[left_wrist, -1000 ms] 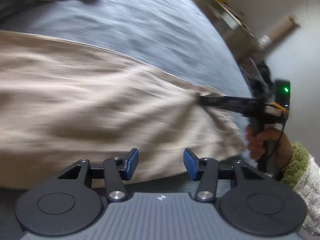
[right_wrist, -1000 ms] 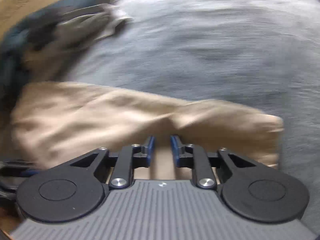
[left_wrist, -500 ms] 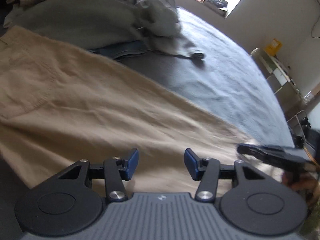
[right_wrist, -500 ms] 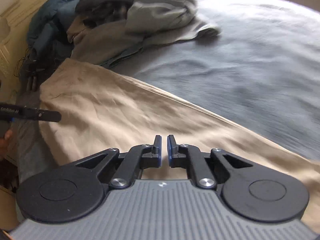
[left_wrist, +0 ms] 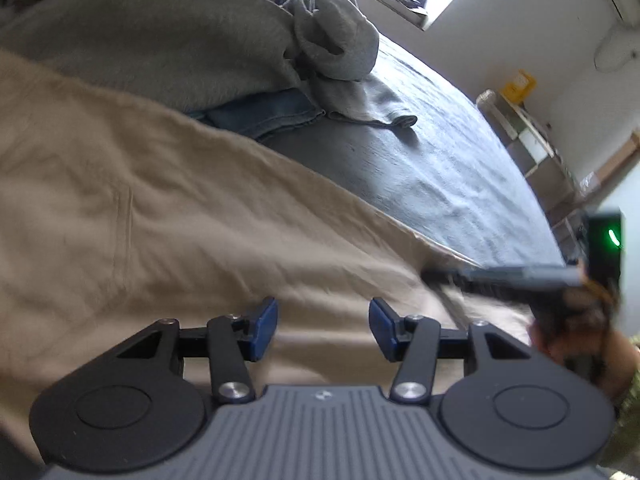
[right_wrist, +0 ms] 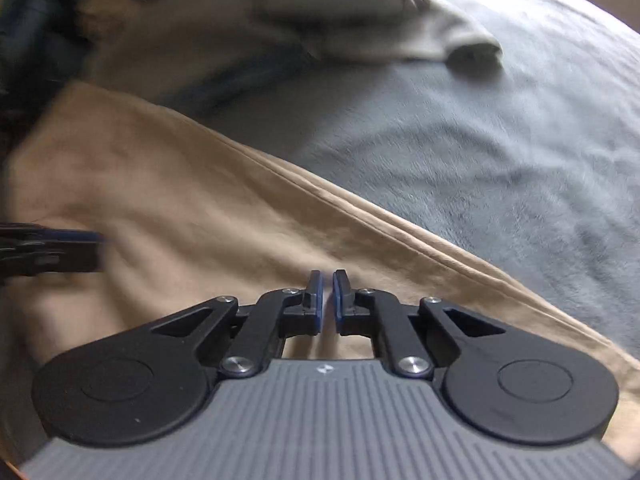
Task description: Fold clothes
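Tan trousers [left_wrist: 180,220] lie spread across a grey-blue bed cover [left_wrist: 440,160]. In the left wrist view my left gripper [left_wrist: 322,328] hovers over them, open, with nothing between its blue pads. From the right, my right gripper [left_wrist: 430,276] meets the trousers' edge, where the cloth looks gathered at its tip; a hand [left_wrist: 576,336] holds it. In the right wrist view my right gripper [right_wrist: 327,300] is shut over the trousers [right_wrist: 180,208], a thin fold of tan cloth between its pads. My left gripper [right_wrist: 80,248] pokes in at the left edge.
A grey sweatshirt [left_wrist: 160,40] and folded blue jeans [left_wrist: 264,116] are piled beyond the trousers. Bare bed cover [right_wrist: 480,140] stretches to the right. A shelf unit [left_wrist: 532,148] stands against the wall past the bed's far edge.
Both views have swung sideways along the trousers, so the clothes pile now shows behind them. The right gripper stays at the cloth's edge. The left jaws keep the same gap.
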`<state>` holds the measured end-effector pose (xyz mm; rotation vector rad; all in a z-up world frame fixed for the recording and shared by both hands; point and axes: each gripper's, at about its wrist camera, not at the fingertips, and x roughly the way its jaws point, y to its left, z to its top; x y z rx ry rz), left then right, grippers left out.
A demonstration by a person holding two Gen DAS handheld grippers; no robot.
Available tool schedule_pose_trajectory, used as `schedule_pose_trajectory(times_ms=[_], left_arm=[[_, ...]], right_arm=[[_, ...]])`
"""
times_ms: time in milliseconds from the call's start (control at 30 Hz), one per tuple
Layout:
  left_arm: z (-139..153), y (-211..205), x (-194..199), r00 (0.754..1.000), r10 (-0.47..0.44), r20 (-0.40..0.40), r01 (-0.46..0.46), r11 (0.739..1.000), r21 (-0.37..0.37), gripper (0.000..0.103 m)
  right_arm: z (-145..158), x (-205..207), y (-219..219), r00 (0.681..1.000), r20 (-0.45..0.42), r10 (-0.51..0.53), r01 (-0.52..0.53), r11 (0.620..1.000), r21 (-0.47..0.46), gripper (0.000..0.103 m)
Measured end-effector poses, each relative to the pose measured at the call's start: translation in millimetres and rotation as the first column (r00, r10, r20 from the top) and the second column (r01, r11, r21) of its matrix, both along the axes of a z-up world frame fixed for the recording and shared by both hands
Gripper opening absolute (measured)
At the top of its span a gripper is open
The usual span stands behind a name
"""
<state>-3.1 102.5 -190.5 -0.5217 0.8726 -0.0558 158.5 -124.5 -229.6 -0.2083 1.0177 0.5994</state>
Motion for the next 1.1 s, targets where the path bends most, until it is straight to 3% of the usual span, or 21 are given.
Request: schedule_pose_trajectory(times_ms=[100,200,267,400,467,567,633,733,900,1100], left_arm=[[1.2,5.8,14.5,0.998,-0.054,0.010,0.054,0.998,0.018,0.052],[7.7,9.6,28.5,0.994,-0.100,0.033,0.098,0.994,0.047,0.052],[9.8,12.6,37.9,0.992,-0.121,0.046,0.118,0.992,0.051,0.052],[-1.5,14.2,58.5,0.986,-0.164,0.030,0.160,0.981,0.110,0.052],[-9.5,15.4,65.6,0.982,-0.186,0.028,0.181,0.975,0.128,0.052],[-10.7,17.8,68.8,0.978,-0.206,0.041,0.199,0.971,0.132,0.053],[-11.2,19.8,68.6,0.976,-0.212,0.043,0.205,0.971,0.122,0.053],[-10.2,21.7,66.9,0.973,-0.225,0.044,0.218,0.969,0.118,0.053],[-9.3,22.3,64.3,0.967,-0.249,0.047,0.242,0.962,0.128,0.053],[-9.4,22.3,63.0,0.960,-0.275,0.055,0.265,0.953,0.144,0.053]], right_arm=[[-4.8,34.3,-3.3,0.980,-0.021,-0.200,0.201,0.975,0.096,0.000],[7.2,39.2,-1.7,0.949,-0.009,-0.317,0.316,0.944,0.093,0.006],[14.8,26.8,-5.4,0.949,-0.050,-0.310,0.314,0.941,0.126,0.006],[6.7,5.3,14.5,0.983,-0.072,-0.171,0.175,0.983,0.056,0.003],[-8.4,15.7,23.1,0.986,-0.029,-0.166,0.167,0.986,0.025,0.002],[1.7,34.7,21.0,0.980,-0.010,-0.197,0.197,0.978,0.071,0.004],[19.6,30.4,24.3,0.992,0.079,-0.099,0.094,0.994,0.056,0.008],[27.0,24.5,36.2,0.986,0.096,0.134,-0.135,0.991,0.002,0.019],[15.6,23.6,69.8,0.887,0.117,0.446,-0.415,0.883,-0.219,0.022],[11.8,19.5,86.2,0.783,0.059,0.619,-0.571,0.754,-0.326,0.022]])
